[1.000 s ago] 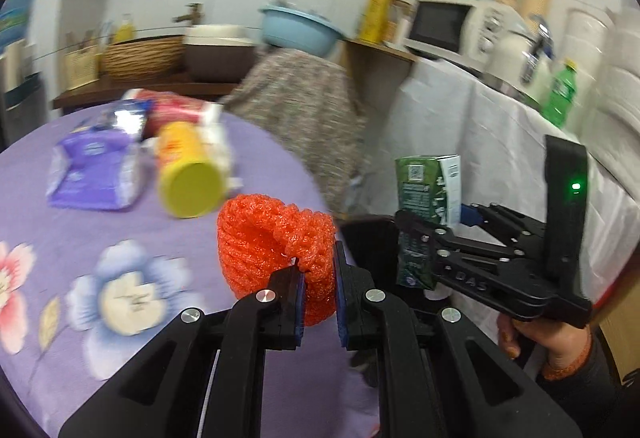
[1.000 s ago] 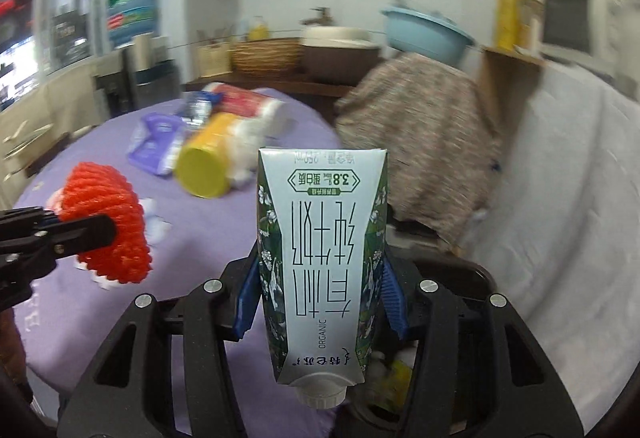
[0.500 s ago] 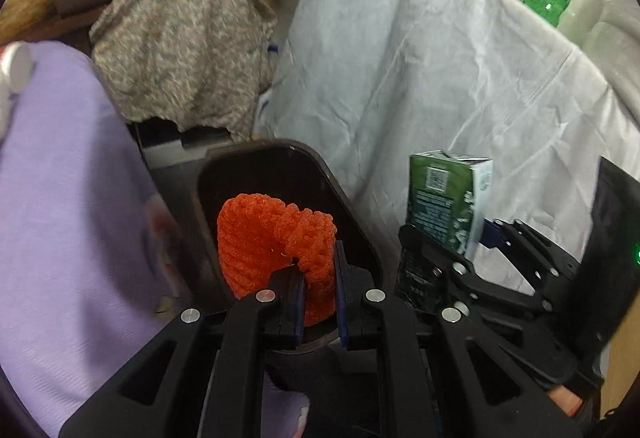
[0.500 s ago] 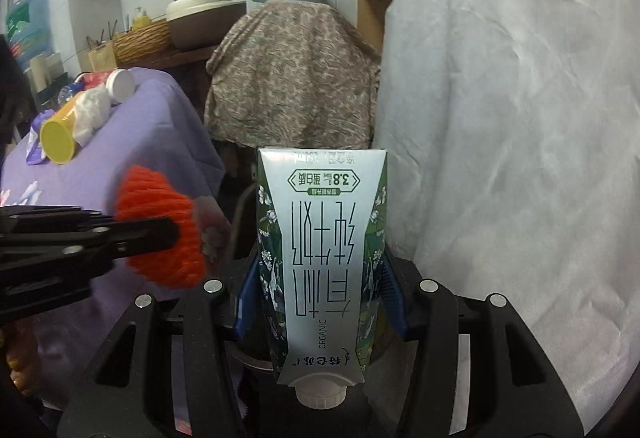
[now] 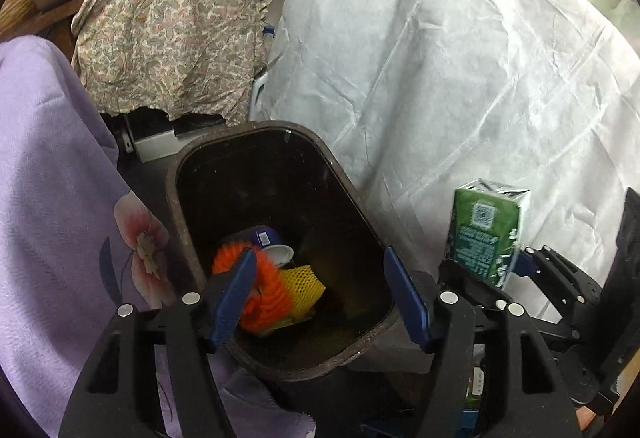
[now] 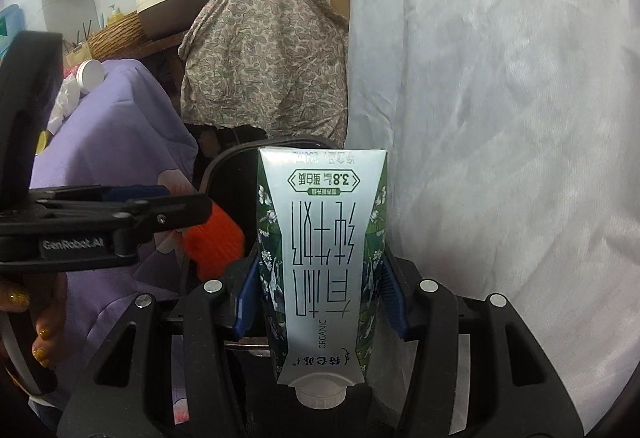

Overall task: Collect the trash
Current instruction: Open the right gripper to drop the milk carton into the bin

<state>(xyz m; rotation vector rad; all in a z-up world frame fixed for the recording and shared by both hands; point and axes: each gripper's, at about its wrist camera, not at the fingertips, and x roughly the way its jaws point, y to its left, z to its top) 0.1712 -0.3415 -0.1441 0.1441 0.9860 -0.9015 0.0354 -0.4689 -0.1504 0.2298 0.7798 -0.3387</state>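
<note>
Bin point(image 5: 180, 198), dark, standing beside the purple tablecloth point(image 5: 48, 178). Left gripper point(image 5: 320, 290) hovering over it, jaws spread; orange foam net point(image 5: 266, 302) lying at the bin's bottom. Right gripper point(image 6: 320, 302) pinching the milk carton point(image 6: 320, 238) by its sides: likely light, crushable, so holding gently.

Your orange foam fruit net point(image 5: 266, 292) lies inside the dark oval trash bin point(image 5: 348, 194); your green-and-white milk carton point(image 6: 322, 262) sits inverted, cap down.
</note>
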